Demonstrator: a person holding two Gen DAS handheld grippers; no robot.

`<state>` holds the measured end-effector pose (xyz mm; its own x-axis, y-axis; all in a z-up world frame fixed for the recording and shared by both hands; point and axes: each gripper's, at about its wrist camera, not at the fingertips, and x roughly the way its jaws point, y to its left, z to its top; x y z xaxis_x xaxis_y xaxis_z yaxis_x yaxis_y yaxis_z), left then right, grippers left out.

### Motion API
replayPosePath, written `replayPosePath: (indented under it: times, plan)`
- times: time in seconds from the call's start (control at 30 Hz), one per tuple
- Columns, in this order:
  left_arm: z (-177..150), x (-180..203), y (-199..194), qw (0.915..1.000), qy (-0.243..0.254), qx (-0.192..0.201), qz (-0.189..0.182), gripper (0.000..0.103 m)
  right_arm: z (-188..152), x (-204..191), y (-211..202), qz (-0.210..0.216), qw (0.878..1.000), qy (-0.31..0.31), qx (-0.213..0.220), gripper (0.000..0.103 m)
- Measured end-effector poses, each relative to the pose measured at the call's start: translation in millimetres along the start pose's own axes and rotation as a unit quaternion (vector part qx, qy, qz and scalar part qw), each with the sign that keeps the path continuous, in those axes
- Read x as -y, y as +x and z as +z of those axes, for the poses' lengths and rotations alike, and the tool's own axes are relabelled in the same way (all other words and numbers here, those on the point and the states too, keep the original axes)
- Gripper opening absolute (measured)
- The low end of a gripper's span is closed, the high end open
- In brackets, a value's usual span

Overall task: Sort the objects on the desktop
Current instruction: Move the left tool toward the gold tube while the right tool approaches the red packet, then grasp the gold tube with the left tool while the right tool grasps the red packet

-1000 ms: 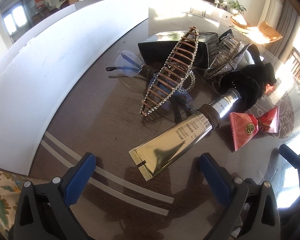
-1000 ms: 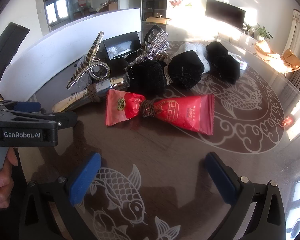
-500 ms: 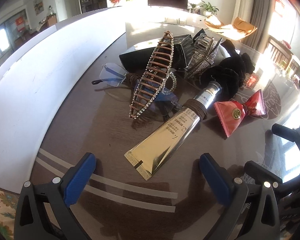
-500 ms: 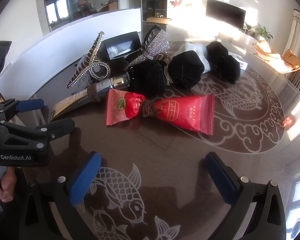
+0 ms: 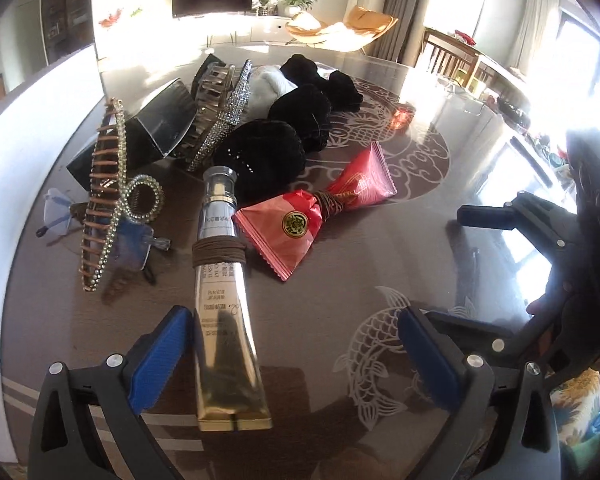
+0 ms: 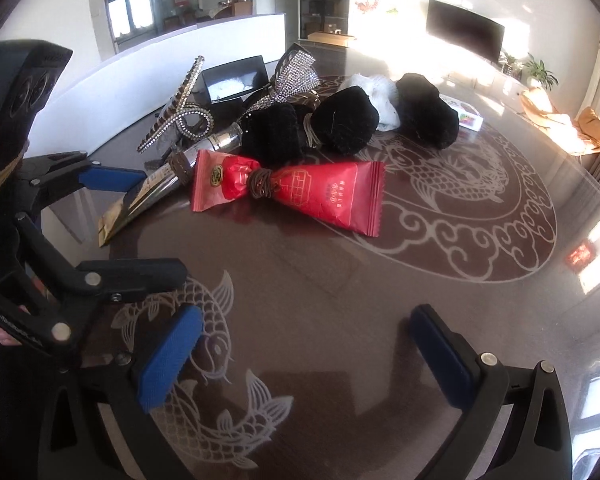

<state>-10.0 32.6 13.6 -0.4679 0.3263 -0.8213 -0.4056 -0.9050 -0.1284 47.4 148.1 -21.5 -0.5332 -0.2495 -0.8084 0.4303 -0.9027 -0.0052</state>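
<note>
My left claw (image 5: 292,356) gapes wide, gripping nothing; the gold tube (image 5: 224,320) lies flat on the counter (image 5: 340,280) between its fingers, close against the left pad (image 5: 160,356), cap pointing away. The red packet (image 5: 312,216) lies just beyond, touching the tube. My right claw (image 6: 304,356) is wide open and empty, the red packet well ahead.
</note>
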Motion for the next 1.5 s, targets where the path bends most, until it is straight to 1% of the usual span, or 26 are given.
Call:
replayPosePath:
  times: [0.1,0.17,0.2,0.23,0.3,0.37,0.43,0.5,0.53,0.57,0.67,0.8,0.87,0.9,0.93,1.0,1.03,1.07,1.1,1.13,1.17,1.2,1.23,1.27,1.37,1.5]
  plan:
    - [9.4,-18.5,4.6,0.9986,-0.046,0.009,0.023,0.103,-8.4,16.2,-5.3,-0.001,1.000,0.003,-0.002,0.103]
    - [15.7,-23.3,9.9,0.9974,-0.062,0.011,0.035,0.103,-12.1,26.2,-8.0,-0.002,1.000,0.005,-0.004,0.103]
    - [27.5,-11.8,28.0,0.9972,-0.059,0.005,0.046,0.103,-13.5,30.6,-9.2,-0.004,1.000,0.008,-0.004,0.103]
    - [28.3,-9.7,31.4,0.9968,-0.051,-0.005,0.062,0.103,-14.1,34.7,-9.6,-0.005,1.000,0.011,-0.004,0.103]
    - [16.9,-3.2,27.6,0.9949,-0.030,-0.023,0.094,0.103,-13.8,38.6,-9.1,-0.008,1.000,0.015,-0.005,0.103]
    - [14.9,-3.5,26.0,0.9947,-0.031,-0.019,0.096,0.103,-12.9,38.3,-8.8,-0.011,1.000,0.015,-0.005,0.103]
    - [9.0,-6.7,18.5,0.9936,-0.042,-0.001,0.105,0.091,-11.2,38.4,-7.9,-0.013,1.000,0.019,-0.004,0.103]
    - [6.9,-13.2,8.6,0.9914,-0.061,0.013,0.115,0.051,-9.3,40.2,-5.9,-0.017,1.000,0.024,-0.004,0.103]
    - [3.6,-18.3,2.1,0.9908,-0.074,0.015,0.113,0.042,-8.4,40.3,-5.2,-0.019,0.999,0.027,-0.004,0.103]
    - [1.3,-23.5,-2.7,0.9896,-0.089,0.014,0.112,0.025,-7.0,40.5,-4.1,-0.021,0.999,0.031,-0.004,0.103]
    - [-15.2,-36.3,-18.7,0.9856,-0.135,0.016,0.100,0.025,-3.7,41.5,-1.3,-0.025,0.999,0.035,-0.004,0.103]
    - [-27.9,-33.8,-25.4,0.9830,-0.152,0.017,0.102,0.025,-3.4,41.9,-1.6,-0.020,0.999,0.030,-0.004,0.103]
    - [-30.7,-31.5,-26.8,0.9836,-0.152,0.014,0.097,0.025,3.8,37.8,-0.2,0.036,0.999,-0.016,-0.001,0.102]
    - [-31.4,-31.0,-27.3,0.9840,-0.152,0.013,0.093,0.025,12.3,34.2,0.0,0.051,0.998,-0.043,0.000,0.102]
    - [-30.3,-30.5,-26.0,0.9843,-0.152,0.012,0.090,0.025,23.5,28.8,-2.3,0.051,0.995,-0.079,0.009,0.102]
    - [-26.8,-31.5,-21.8,0.9837,-0.159,0.014,0.084,0.025,48.3,13.9,-6.8,0.061,0.985,-0.157,0.033,0.102]
    - [-26.8,-33.9,-22.1,0.9828,-0.167,0.015,0.078,0.025,61.0,5.4,-4.7,0.070,0.978,-0.193,0.036,0.102]
    - [-27.4,-36.0,-19.8,0.9816,-0.177,0.016,0.071,0.025,72.2,-1.3,2.5,0.083,0.972,-0.219,0.022,0.102]
    - [-28.0,-38.2,-20.0,0.9802,-0.187,0.016,0.063,0.025,81.6,-7.7,12.5,0.103,0.966,-0.236,-0.001,0.098]
    - [-29.0,-39.4,-20.9,0.9791,-0.194,0.017,0.058,0.025,88.5,-12.0,24.5,0.120,0.962,-0.244,-0.029,0.081]
    - [-29.3,-38.7,-21.1,0.9788,-0.196,0.020,0.056,0.025,93.2,-15.4,35.8,0.131,0.958,-0.247,-0.058,0.069]
    - [-30.6,-37.9,-23.8,0.9789,-0.195,0.023,0.057,0.025,94.8,-18.5,44.7,0.139,0.956,-0.246,-0.084,0.048]
    - [-31.0,-36.6,-26.1,0.9790,-0.194,0.027,0.056,0.025,95.4,-18.5,50.8,0.143,0.954,-0.241,-0.102,0.038]
    - [-31.7,-35.4,-29.2,0.9791,-0.193,0.033,0.054,0.025,95.6,-18.0,50.5,0.144,0.956,-0.235,-0.097,0.021]
    - [-33.2,-35.1,-40.8,0.9777,-0.197,0.054,0.047,0.025,89.7,-17.0,42.9,0.131,0.964,-0.211,-0.098,0.020]
    - [-29.9,-39.6,-62.2,0.9726,-0.210,0.091,0.041,0.025,87.5,-4.5,22.9,0.128,0.979,-0.139,-0.081,0.020]
